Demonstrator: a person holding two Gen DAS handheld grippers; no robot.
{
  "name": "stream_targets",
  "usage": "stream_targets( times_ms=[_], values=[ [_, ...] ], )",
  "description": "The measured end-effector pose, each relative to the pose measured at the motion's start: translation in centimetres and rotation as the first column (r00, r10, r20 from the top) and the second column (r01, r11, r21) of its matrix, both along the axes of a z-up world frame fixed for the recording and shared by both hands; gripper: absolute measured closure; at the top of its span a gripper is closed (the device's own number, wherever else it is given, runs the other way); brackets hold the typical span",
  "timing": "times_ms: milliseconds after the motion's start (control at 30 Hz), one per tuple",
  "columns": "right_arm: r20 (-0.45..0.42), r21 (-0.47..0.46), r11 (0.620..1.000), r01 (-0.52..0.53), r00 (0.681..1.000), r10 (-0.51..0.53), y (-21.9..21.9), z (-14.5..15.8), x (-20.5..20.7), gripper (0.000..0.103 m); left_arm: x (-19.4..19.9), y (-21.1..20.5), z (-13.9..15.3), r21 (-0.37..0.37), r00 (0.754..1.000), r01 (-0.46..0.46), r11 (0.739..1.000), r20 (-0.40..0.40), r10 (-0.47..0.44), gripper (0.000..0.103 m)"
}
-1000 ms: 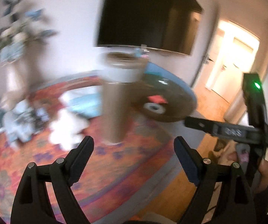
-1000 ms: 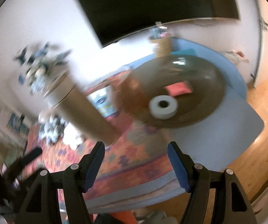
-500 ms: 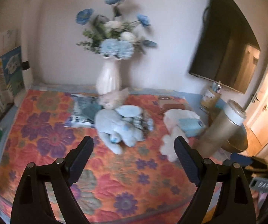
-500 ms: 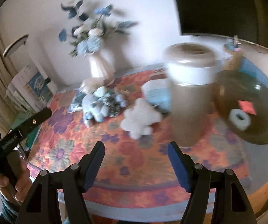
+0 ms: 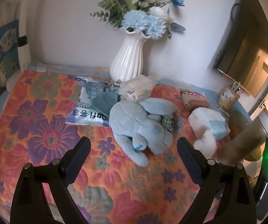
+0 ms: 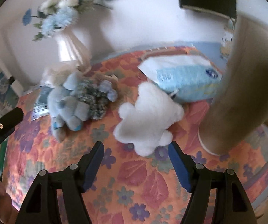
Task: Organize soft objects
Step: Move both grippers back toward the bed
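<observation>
A light blue plush animal (image 5: 139,125) lies on the floral quilted cloth (image 5: 40,130), with a small checked plush (image 6: 94,97) pressed against it. A white fluffy plush (image 6: 149,117) lies to its right, beside a soft tissue pack (image 6: 186,74). My left gripper (image 5: 134,142) is open, hovering just short of the blue plush, nothing between its fingers. My right gripper (image 6: 135,147) is open too, its fingertips flanking the near edge of the white plush without touching it.
A white vase (image 5: 130,57) of blue flowers stands at the back against the wall. A printed plastic bag (image 5: 89,108) lies behind the blue plush. A tall beige cylinder (image 6: 242,85) stands close on the right, a brown purse (image 5: 195,102) behind the tissue pack.
Both views have swung left from the round brown tray and the cylinder to the plush toys, and both grippers have come lower and closer to them. The left jaws have spread slightly wider.
</observation>
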State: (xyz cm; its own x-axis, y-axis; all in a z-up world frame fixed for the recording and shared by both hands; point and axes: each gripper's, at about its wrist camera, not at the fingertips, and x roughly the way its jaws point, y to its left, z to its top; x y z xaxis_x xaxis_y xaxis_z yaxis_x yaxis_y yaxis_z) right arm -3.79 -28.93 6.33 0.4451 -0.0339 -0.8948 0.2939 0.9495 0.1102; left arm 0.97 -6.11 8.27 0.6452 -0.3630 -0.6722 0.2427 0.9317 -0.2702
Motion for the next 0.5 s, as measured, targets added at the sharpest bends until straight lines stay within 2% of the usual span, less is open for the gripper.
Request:
stream_targets(
  times_ms=[100,200,367,500],
  values=[
    [-0.007,0.012,0.999,0.045,0.999,-0.045,-0.5,-1.0,0.4,0.033,1.1,-0.3,-1.2,0.002,1.0,0.0,1.0,-0.011,0.0,0.01],
    [-0.007,0.004,0.996,0.091,0.996,-0.091,-1.0,-2.0,0.7,0.026,1.9,-0.3,-2.4,-0.017,1.0,0.006,1.0,-0.027,-0.007,0.01],
    [0.009,0.018,0.992,0.121,0.993,-0.122,-1.5,-3.2,0.9,0.024,2.5,0.1,-3.8,-0.031,1.0,0.016,0.999,-0.027,-0.016,0.01],
    [0.035,0.025,0.991,0.134,0.99,-0.135,-1.5,-3.6,1.3,0.022,3.0,1.2,-4.6,-0.091,0.998,0.01,0.996,-0.055,-0.016,0.01]
  ],
)
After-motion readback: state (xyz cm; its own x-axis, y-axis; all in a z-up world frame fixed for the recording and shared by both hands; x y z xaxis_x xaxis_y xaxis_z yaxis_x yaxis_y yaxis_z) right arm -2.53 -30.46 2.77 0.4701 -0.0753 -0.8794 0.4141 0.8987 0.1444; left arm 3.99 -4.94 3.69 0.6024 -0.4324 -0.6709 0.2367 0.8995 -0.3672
